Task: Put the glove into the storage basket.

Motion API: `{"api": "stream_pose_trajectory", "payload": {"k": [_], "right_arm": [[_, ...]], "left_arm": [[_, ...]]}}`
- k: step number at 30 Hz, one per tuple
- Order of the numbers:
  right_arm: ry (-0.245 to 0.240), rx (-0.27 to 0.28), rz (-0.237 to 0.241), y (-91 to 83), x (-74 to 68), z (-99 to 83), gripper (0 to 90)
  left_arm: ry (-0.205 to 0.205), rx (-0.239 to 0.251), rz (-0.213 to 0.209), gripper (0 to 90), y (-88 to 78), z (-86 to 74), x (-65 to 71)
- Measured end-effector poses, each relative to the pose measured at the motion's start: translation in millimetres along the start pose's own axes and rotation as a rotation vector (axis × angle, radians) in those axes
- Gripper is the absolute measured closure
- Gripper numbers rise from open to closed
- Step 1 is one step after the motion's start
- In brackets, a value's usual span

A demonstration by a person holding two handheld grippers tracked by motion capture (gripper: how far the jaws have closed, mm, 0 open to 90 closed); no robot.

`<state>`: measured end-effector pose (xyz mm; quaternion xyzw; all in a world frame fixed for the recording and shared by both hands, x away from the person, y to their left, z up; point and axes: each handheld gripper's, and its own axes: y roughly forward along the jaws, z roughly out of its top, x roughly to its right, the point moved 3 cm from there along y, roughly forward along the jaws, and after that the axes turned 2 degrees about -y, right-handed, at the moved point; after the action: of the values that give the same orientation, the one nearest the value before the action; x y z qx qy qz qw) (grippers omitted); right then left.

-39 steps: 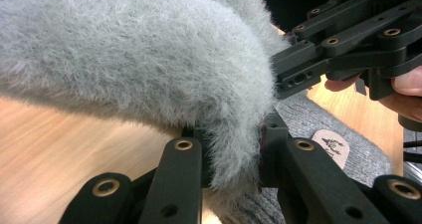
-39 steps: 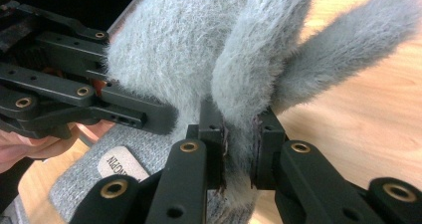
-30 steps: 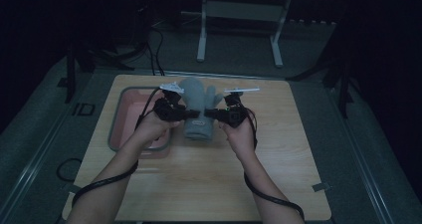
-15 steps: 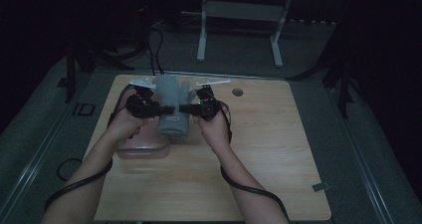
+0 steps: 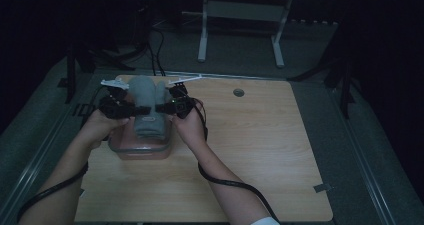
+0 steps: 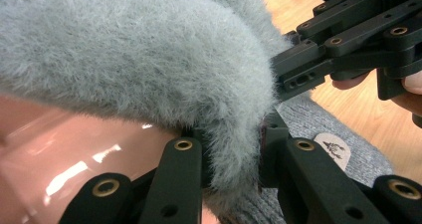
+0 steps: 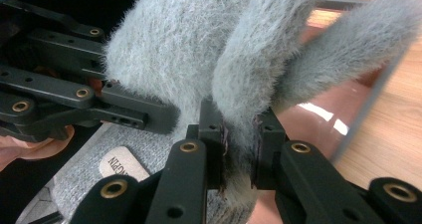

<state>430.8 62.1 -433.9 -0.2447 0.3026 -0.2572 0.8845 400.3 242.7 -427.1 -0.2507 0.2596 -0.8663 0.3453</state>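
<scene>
Carrying a grey glove to the pink tray

Holding the fuzzy grey glove [image 5: 148, 107] over the pink tray [image 5: 142, 150], we pinch it from both sides — left gripper [image 5: 134, 111] clamped on its left edge, right gripper [image 5: 161, 107] on its right. Next, we judge — lower it level, then release.

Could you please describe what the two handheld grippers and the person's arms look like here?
Both the left gripper and the right gripper are black, with jointed link jaws pinned by brass-coloured rivets. Each carries a pale three-cornered plate on top, and a black cable trails back along each forearm. The forearms are bare; a white sleeve edge shows on the right arm.
</scene>
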Motion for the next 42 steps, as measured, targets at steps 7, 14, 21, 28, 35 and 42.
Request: {"api": "stream_pose_trajectory", "payload": {"k": [7,14,21,28,35,42], "right_arm": [[0.008,-0.031,-0.004,23.2,-2.6,0.1,79.3],[0.027,-0.084,-0.043,46.4,6.0,-10.0,79.2],[0.034,-0.136,-0.096,62.3,16.1,-19.3,79.0],[0.025,-0.199,-0.159,76.5,22.7,-29.4,78.8],[-0.001,-0.247,-0.199,82.3,24.8,-31.3,75.5],[-0.042,-0.239,-0.228,84.4,24.1,-31.9,63.6]], "left_arm": [[-0.027,-0.039,0.029,77.5,3.2,-10.7,-15.5],[-0.055,-0.102,0.058,77.4,21.4,-22.7,-25.3],[-0.062,-0.172,0.102,77.2,41.6,-29.9,-28.1],[-0.055,-0.238,0.141,77.2,60.7,-38.0,-29.3],[-0.045,-0.287,0.165,77.1,70.5,-41.0,-30.0],[-0.055,-0.305,0.187,73.5,77.2,-47.7,-34.0]]}}
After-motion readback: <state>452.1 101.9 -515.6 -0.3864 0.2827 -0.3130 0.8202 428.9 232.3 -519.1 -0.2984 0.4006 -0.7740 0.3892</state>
